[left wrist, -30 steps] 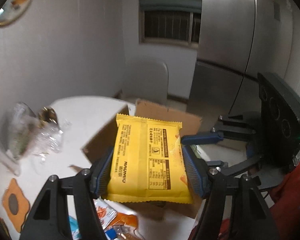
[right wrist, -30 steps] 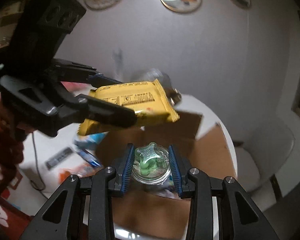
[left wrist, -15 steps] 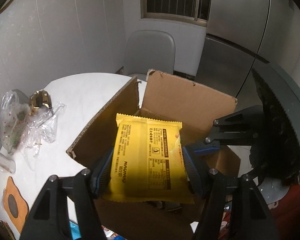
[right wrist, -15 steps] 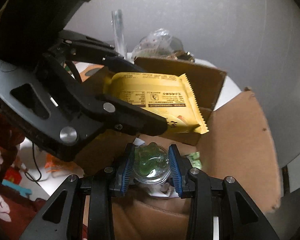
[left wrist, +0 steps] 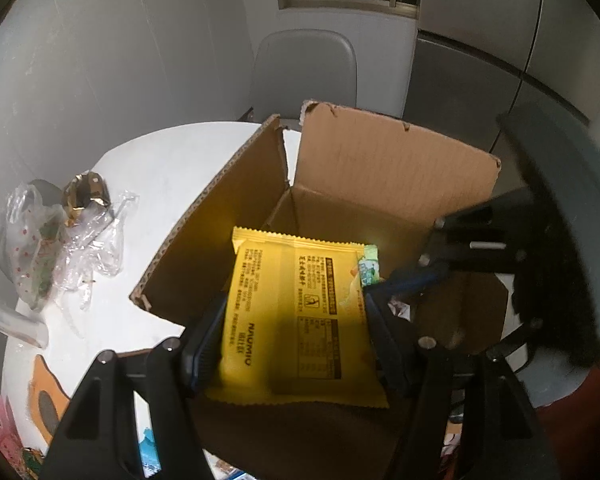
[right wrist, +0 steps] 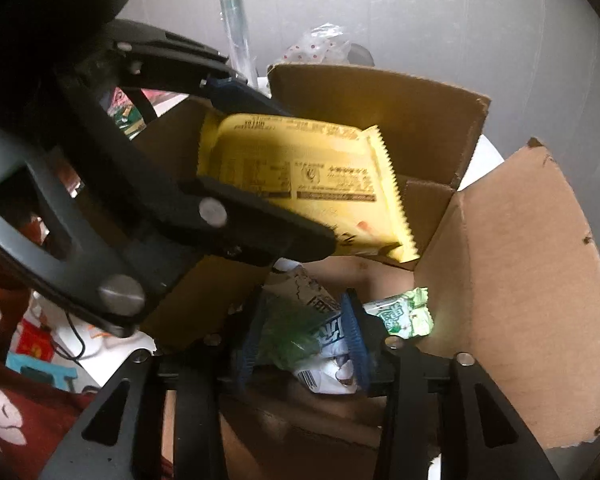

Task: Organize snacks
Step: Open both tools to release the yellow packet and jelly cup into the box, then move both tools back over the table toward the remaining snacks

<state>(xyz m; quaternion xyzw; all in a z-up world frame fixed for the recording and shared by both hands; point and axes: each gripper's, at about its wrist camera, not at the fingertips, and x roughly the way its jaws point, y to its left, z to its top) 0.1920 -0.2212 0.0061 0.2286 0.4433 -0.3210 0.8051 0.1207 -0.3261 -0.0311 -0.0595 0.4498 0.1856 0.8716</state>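
Clamping the yellow packet (left wrist: 296, 320), left fingers (left wrist: 204, 340) hover; right fingers (right wrist: 354, 332) grip a green cup (right wrist: 288, 332).

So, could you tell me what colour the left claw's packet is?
Yellow packet, clearest in left wrist view.

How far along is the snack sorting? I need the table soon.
Done: a green packet and a white wrapper already lie in the cardboard box. In hand: the left gripper holds a yellow snack packet over the box; the right gripper lowers a green jelly cup inside. Left: packets at the table's edge.
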